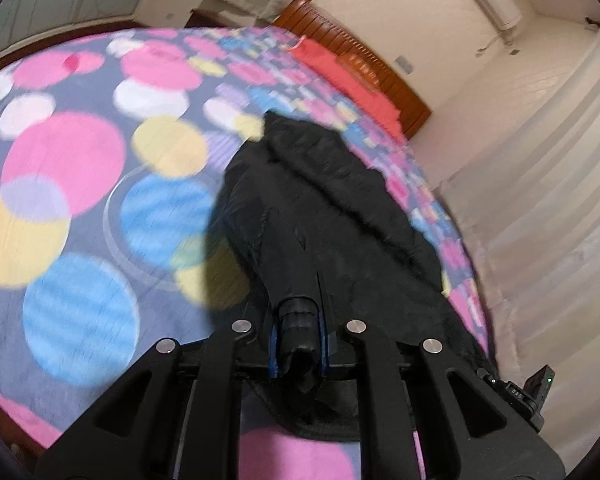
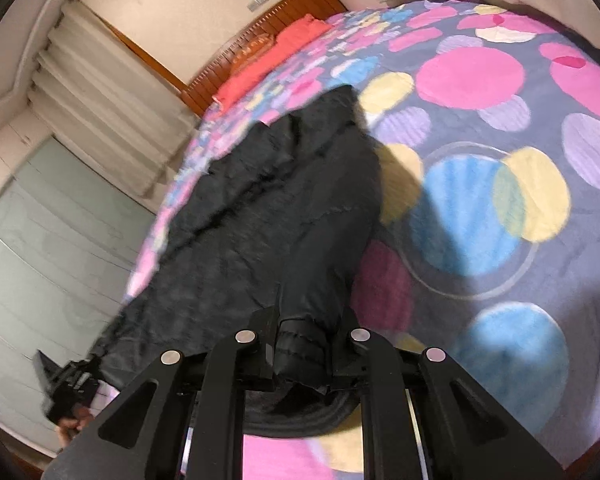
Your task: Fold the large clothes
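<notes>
A large black padded garment (image 1: 320,200) lies lengthwise along one edge of the bed, and its near end is lifted off the cover. My left gripper (image 1: 299,332) is shut on a bunched fold of that near end, squeezed between the blue pads. In the right wrist view the same garment (image 2: 280,200) runs away from me, and my right gripper (image 2: 304,344) is shut on another thick fold of its near hem. The two grips sit side by side on this end. The other gripper shows at the frame edge in each view (image 1: 532,396) (image 2: 72,388), the second with a hand under it.
The bed cover (image 1: 80,160) (image 2: 500,120) is dark blue with big pink, yellow and blue circles. A red pillow (image 1: 340,68) lies by the wooden headboard (image 1: 384,76). Pale curtains (image 1: 540,160) hang beside the bed, with frosted wardrobe doors (image 2: 60,240) alongside.
</notes>
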